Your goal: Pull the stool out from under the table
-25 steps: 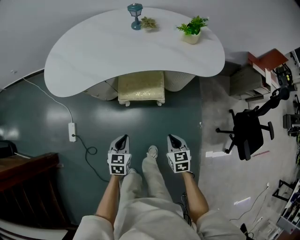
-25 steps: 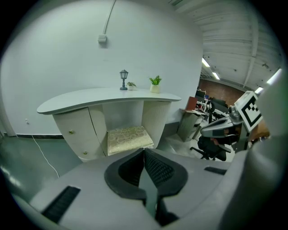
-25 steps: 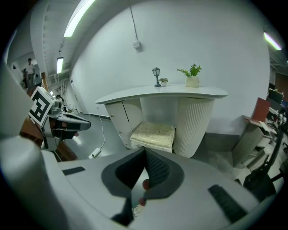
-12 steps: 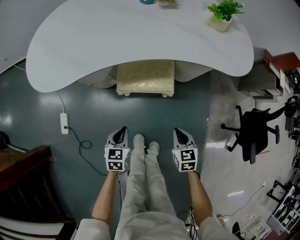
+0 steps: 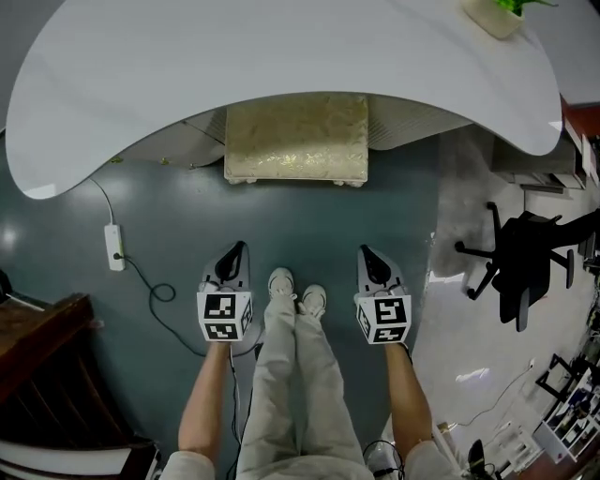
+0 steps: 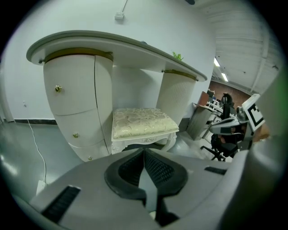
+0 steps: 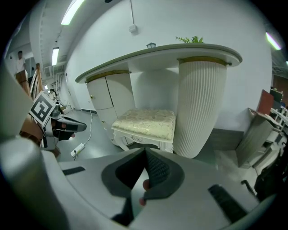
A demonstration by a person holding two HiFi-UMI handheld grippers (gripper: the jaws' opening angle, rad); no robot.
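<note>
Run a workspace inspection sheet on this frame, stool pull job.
Surface: white curved table top, mostly bare.
Job's things: cushioned stool partly under the table, between its pedestals, untouched.
Clutter: potted plant at the table's far right edge.
Grippers: left gripper and right gripper both shut, empty, short of the stool.
Cables: power strip with its cord on the floor at left.
Surroundings: black office chair at right; dark wooden furniture lower left.
</note>
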